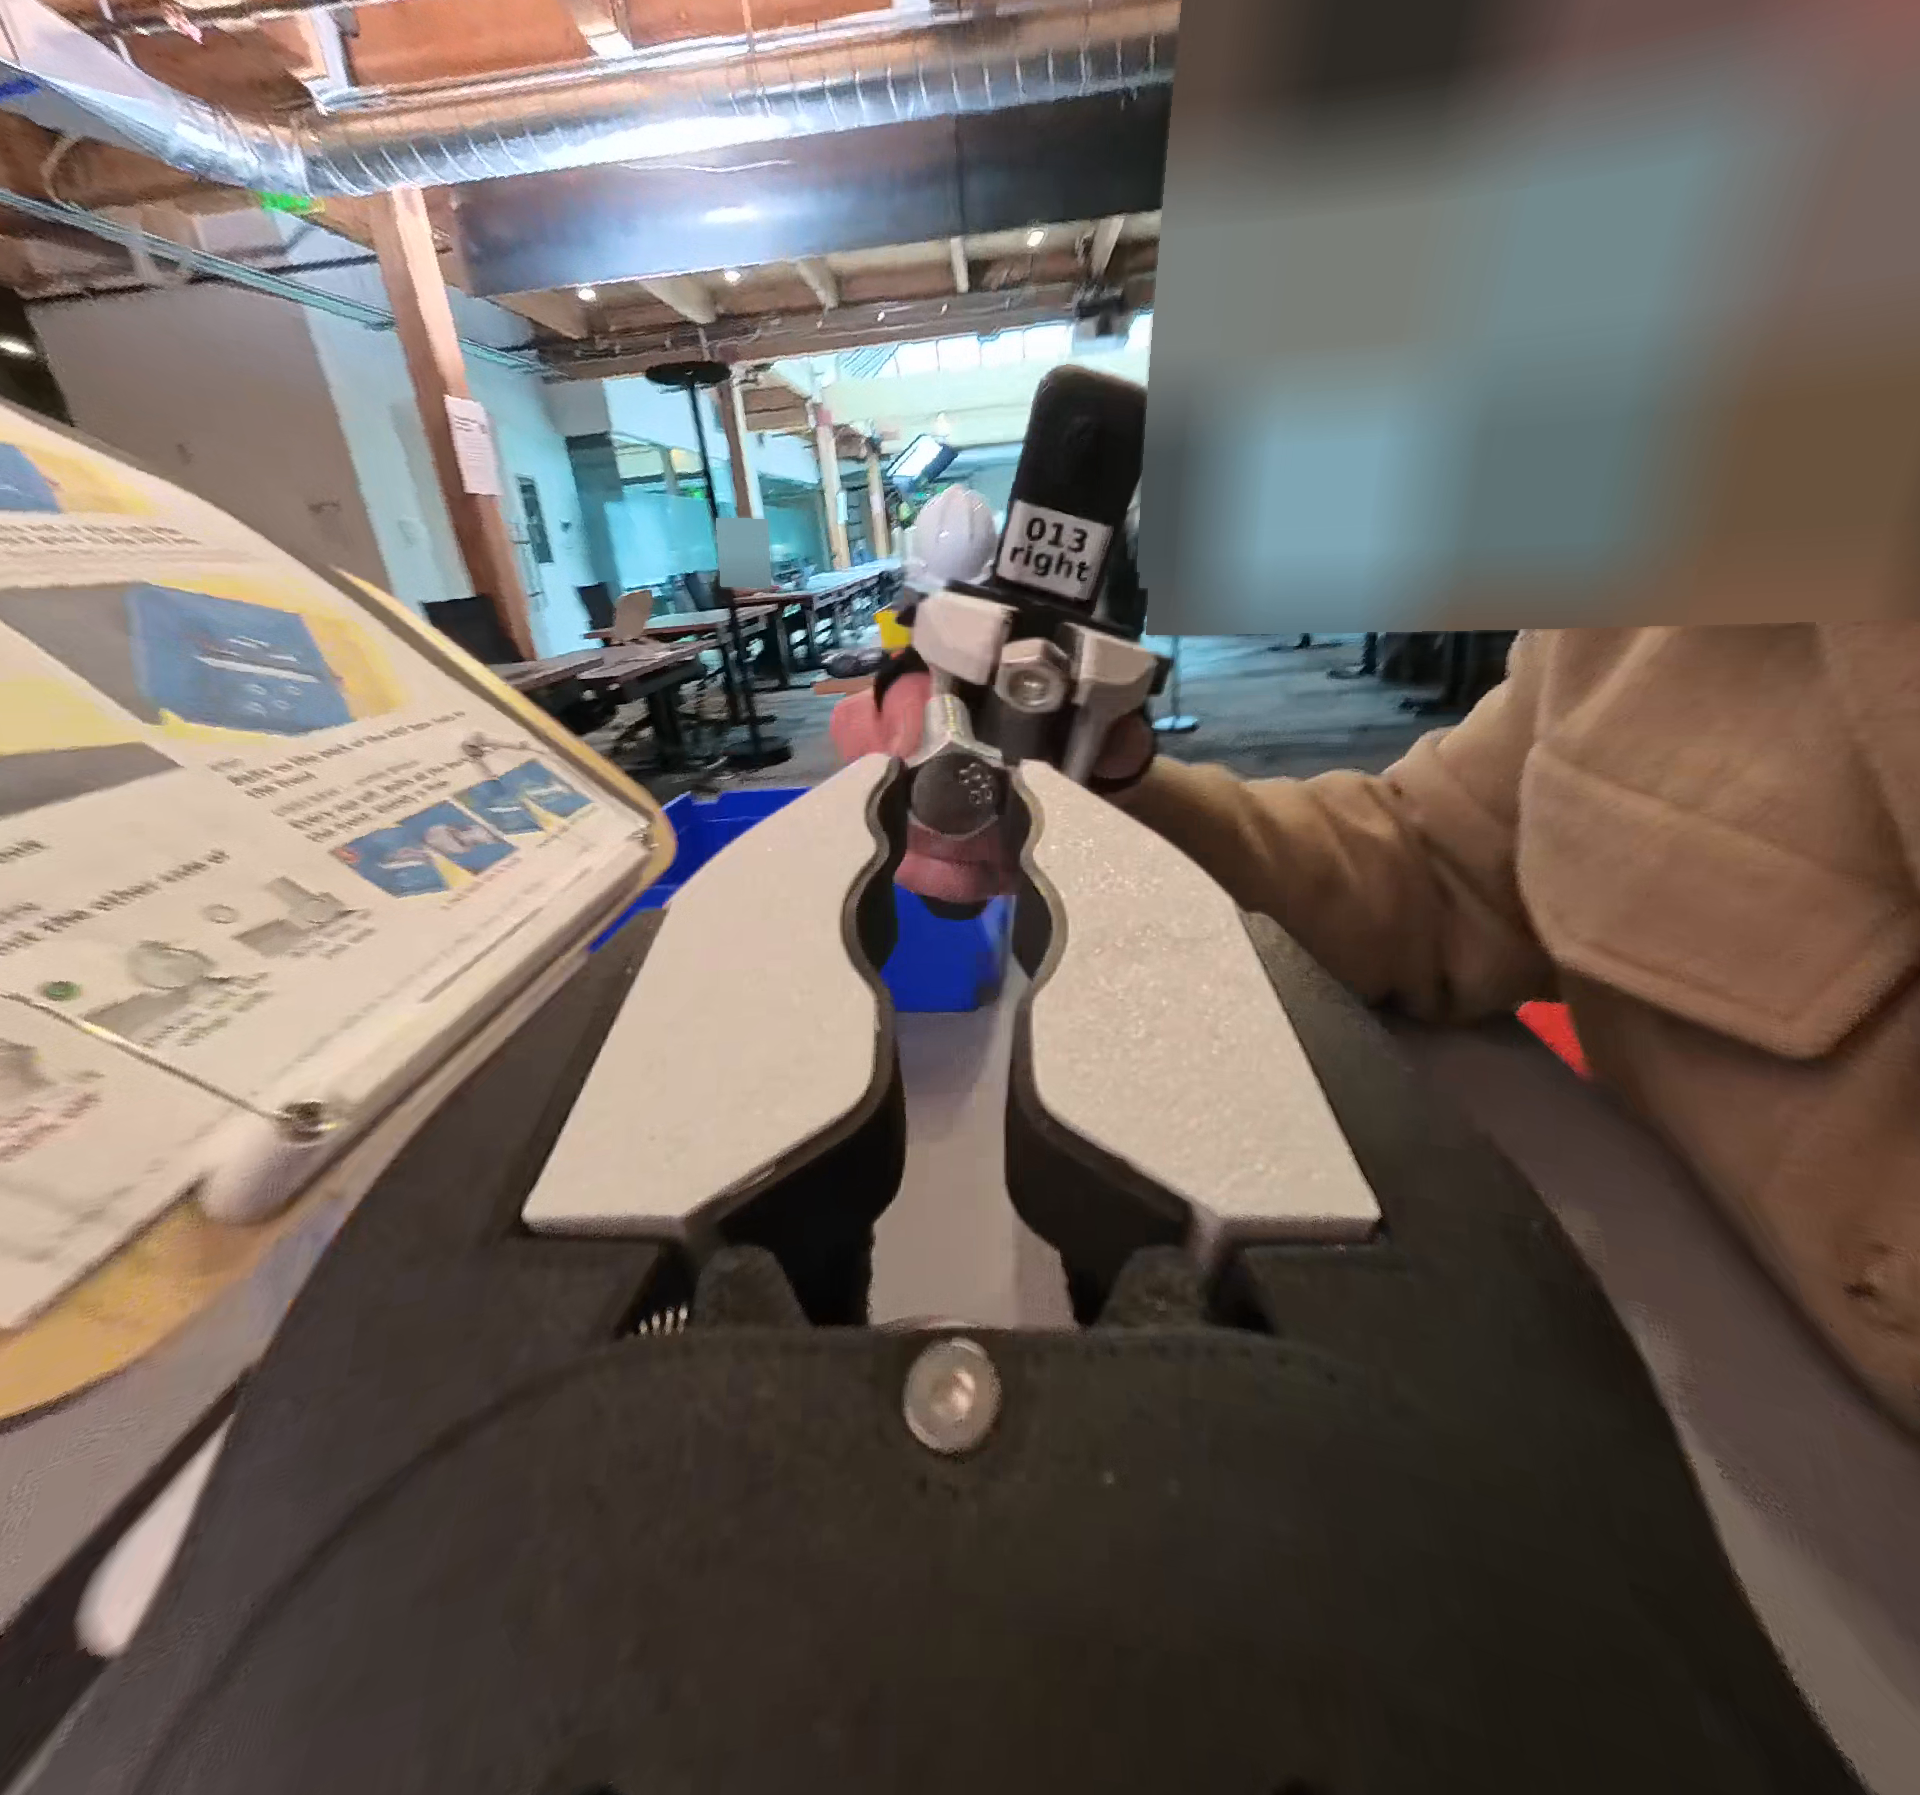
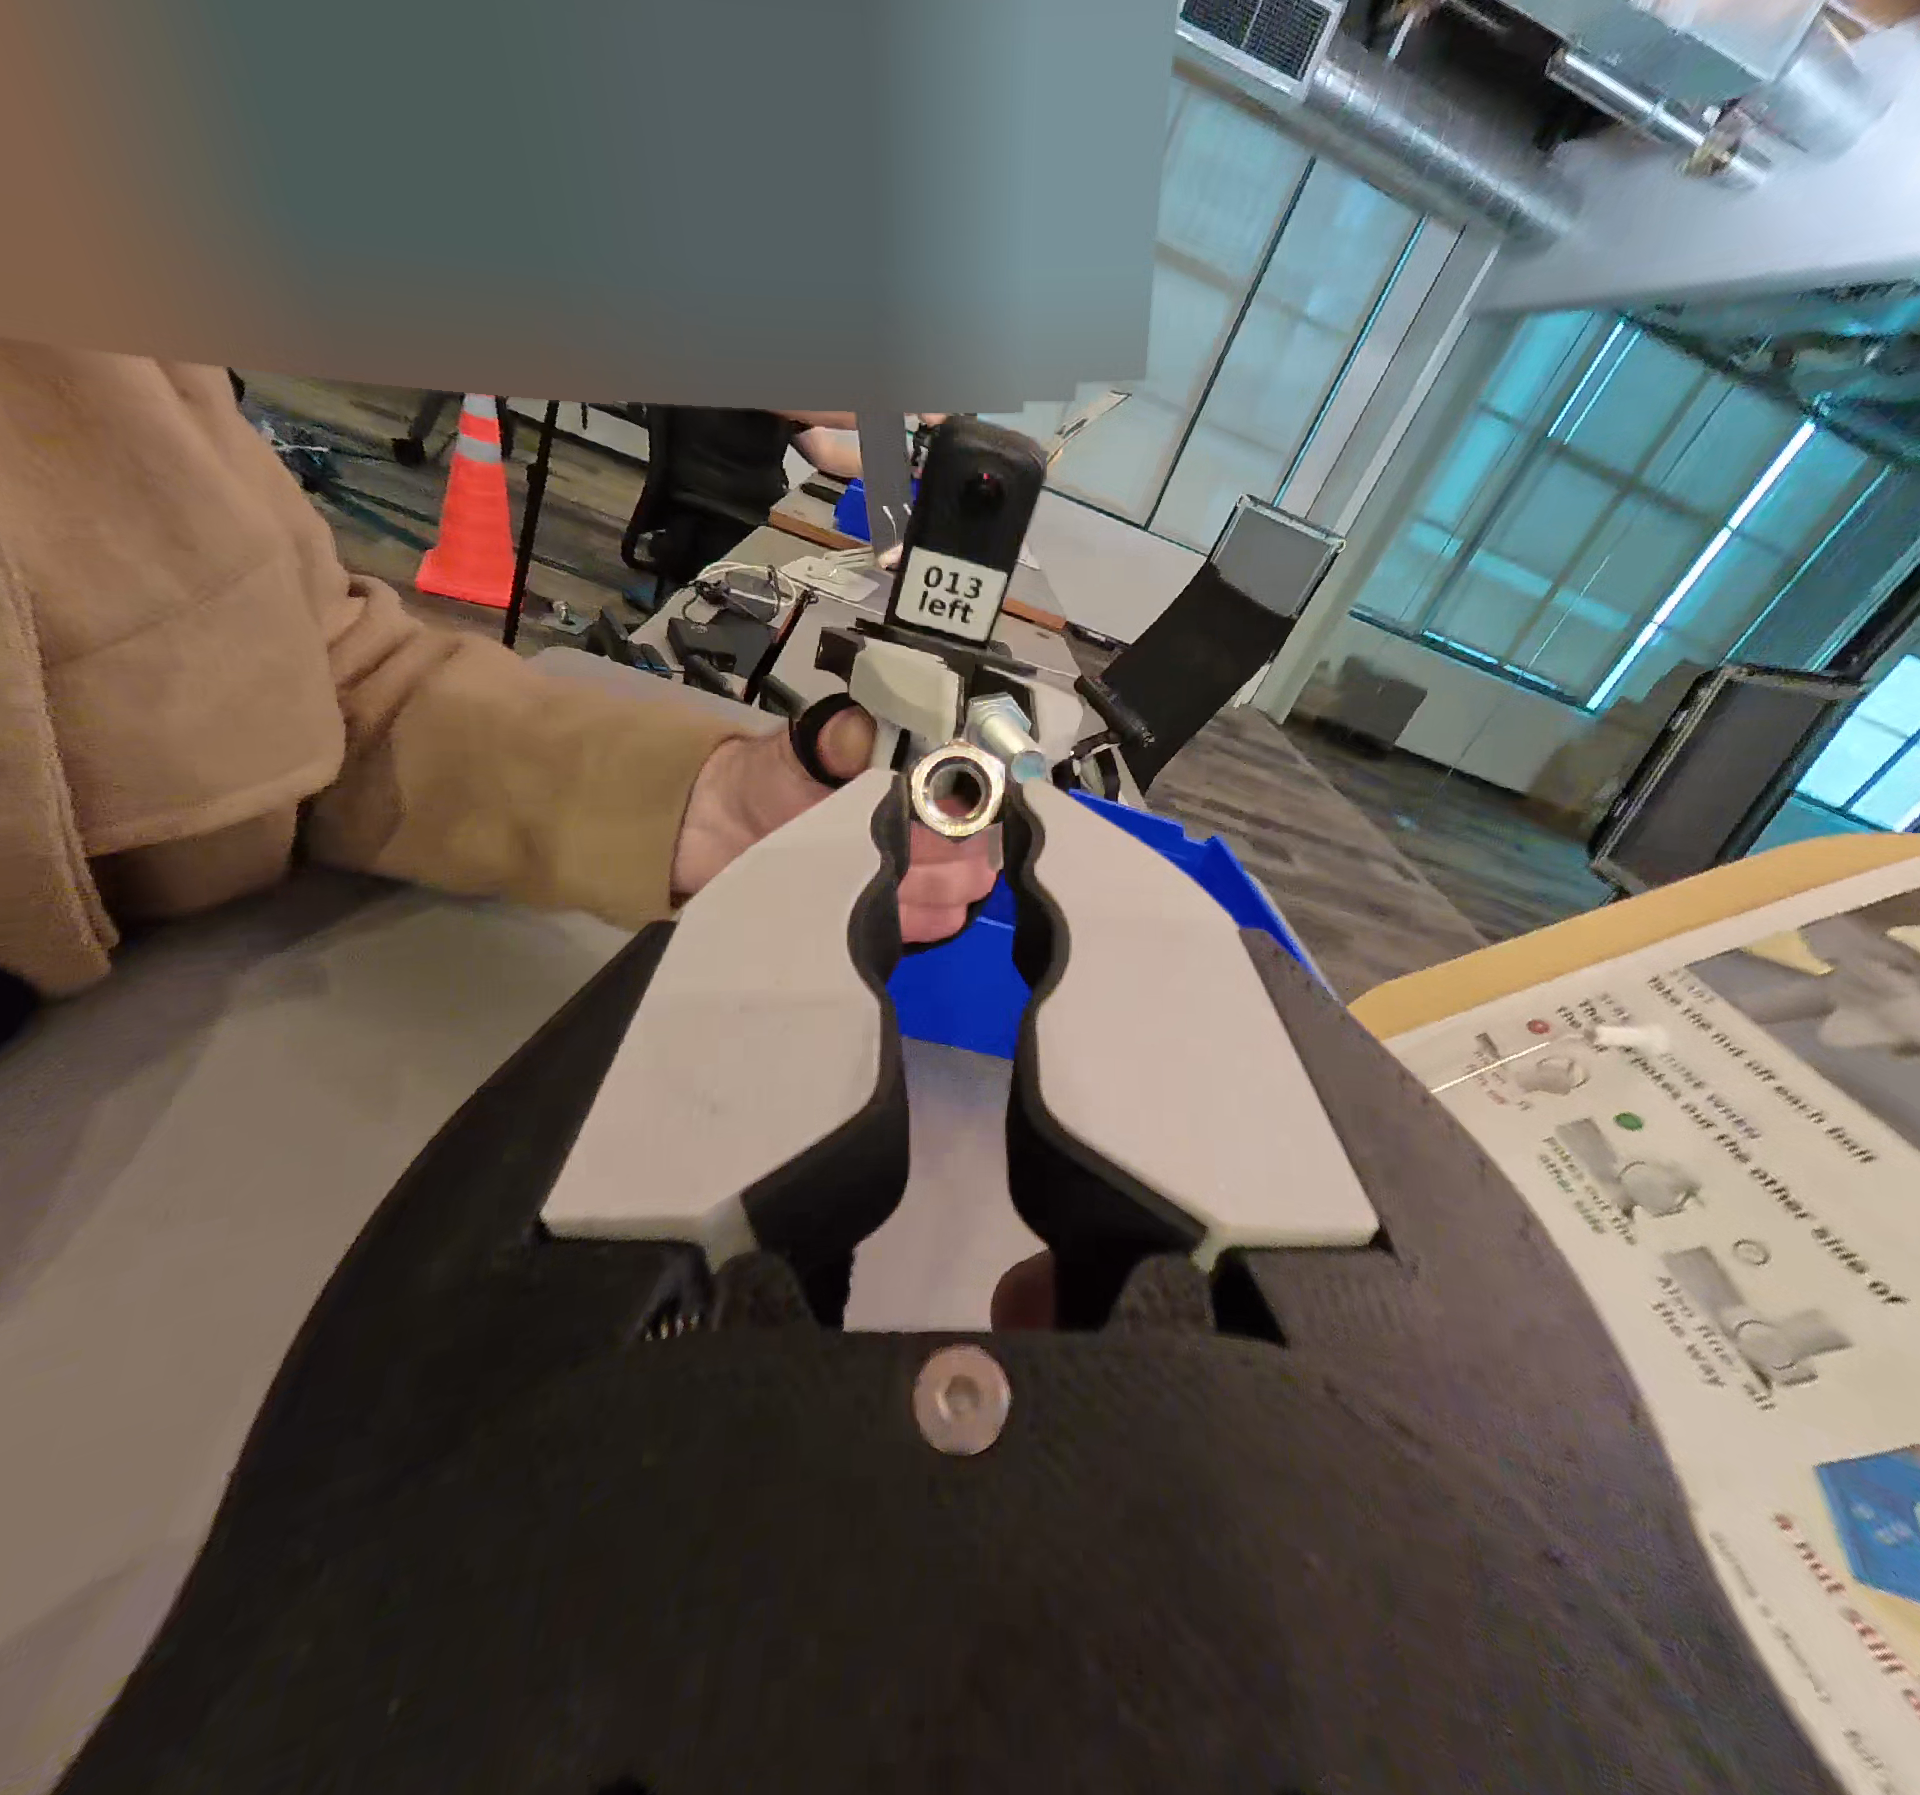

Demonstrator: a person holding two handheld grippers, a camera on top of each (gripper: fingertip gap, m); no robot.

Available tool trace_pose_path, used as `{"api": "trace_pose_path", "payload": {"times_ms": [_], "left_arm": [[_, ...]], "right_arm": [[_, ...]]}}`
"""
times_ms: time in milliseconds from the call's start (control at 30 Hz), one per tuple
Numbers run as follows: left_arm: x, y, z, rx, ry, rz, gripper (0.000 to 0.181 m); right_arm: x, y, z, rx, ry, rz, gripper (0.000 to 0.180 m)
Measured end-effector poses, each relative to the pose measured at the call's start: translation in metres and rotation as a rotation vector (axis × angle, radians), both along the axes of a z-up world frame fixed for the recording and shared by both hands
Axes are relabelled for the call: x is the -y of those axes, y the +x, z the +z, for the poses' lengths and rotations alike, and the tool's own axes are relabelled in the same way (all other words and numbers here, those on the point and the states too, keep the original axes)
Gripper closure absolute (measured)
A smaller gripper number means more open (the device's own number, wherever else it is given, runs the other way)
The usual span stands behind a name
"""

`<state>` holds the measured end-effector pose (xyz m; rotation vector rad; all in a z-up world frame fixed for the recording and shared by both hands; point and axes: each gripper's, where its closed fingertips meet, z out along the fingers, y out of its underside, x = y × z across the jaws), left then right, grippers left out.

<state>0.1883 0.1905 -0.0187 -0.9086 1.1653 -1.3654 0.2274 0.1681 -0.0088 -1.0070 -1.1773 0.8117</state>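
Clamped in the left gripper (image 1: 954,800) is a hex bolt (image 1: 956,789) by its head. Facing it, the right gripper (image 2: 954,800) is closed on a steel nut (image 2: 953,791). Both hover above a blue bin (image 2: 961,1002), beside a laminated instruction sheet (image 1: 239,810).

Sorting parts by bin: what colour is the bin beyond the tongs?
Bright blue; the bin shows best in the right wrist view, between the tongs' fingers.
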Motion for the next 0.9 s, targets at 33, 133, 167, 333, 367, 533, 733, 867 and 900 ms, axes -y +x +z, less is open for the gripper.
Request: {"api": "trace_pose_path", "payload": {"times_ms": [33,133,167,333,367,533,733,867,900], "left_arm": [[0.003,-0.001,0.0,0.023,-0.037,-0.032,0.164],[0.008,-0.006,0.003,0.088,-0.137,-0.103,0.164],[0.011,-0.007,0.002,0.099,-0.163,-0.12,0.164],[0.025,-0.005,-0.006,0.12,-0.239,-0.2,0.164],[0.027,-0.003,-0.007,0.117,-0.247,-0.207,0.164],[0.035,0.003,-0.011,0.122,-0.301,-0.277,0.164],[0.038,0.007,-0.014,0.127,-0.343,-0.318,0.164],[0.041,0.008,-0.013,0.13,-0.348,-0.331,0.164],[0.041,0.008,-0.013,0.129,-0.346,-0.329,0.164]], "right_arm": [[0.002,0.0,0.0,0.005,0.021,0.0,0.162],[0.011,-0.002,0.001,0.007,0.061,0.023,0.162],[0.013,-0.003,0.001,0.004,0.061,0.035,0.162],[0.015,-0.01,-0.003,0.001,0.081,0.034,0.162],[0.016,-0.011,-0.003,0.004,0.087,0.034,0.162],[0.018,-0.015,-0.009,0.035,0.114,0.039,0.162],[0.021,-0.015,-0.012,0.049,0.127,0.05,0.162],[0.023,-0.014,-0.011,0.047,0.121,0.066,0.163],[0.023,-0.014,-0.011,0.041,0.119,0.068,0.162]]}}
